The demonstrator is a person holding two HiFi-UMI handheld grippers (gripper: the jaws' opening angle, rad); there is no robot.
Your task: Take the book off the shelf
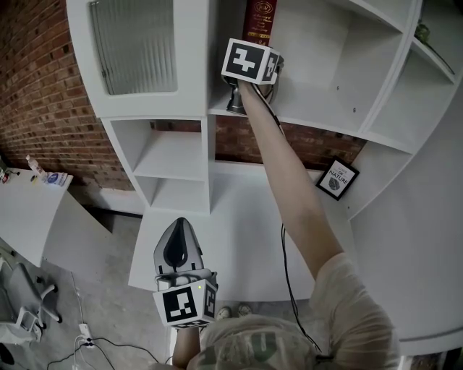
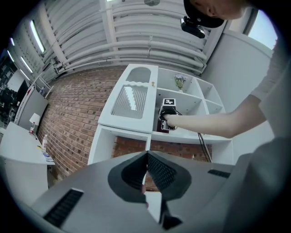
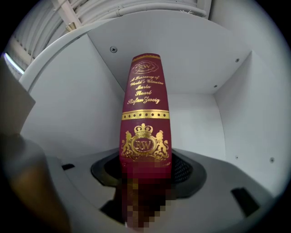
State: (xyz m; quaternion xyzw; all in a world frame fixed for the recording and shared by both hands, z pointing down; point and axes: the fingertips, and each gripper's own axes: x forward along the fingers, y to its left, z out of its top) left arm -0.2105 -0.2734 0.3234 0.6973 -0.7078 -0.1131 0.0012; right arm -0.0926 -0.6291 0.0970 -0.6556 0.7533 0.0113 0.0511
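Note:
A dark red book (image 1: 259, 22) with gold lettering stands upright in a compartment of the white shelf unit (image 1: 318, 115). My right gripper (image 1: 255, 50) is raised to it on an outstretched arm. In the right gripper view the book's spine (image 3: 145, 113) fills the gap between the jaws, and both pads lie against its sides near the bottom, so the gripper is shut on the book. My left gripper (image 1: 181, 231) hangs low in front of the unit, away from the book. Its jaws meet at the tips (image 2: 147, 154) with nothing between them.
A ribbed glass door (image 1: 134, 43) closes the compartment left of the book. A framed picture (image 1: 337, 178) leans on a lower shelf at the right. Brick wall (image 1: 36, 94) shows behind the unit. A white desk (image 1: 29, 209) and a chair (image 1: 22, 296) stand at the left.

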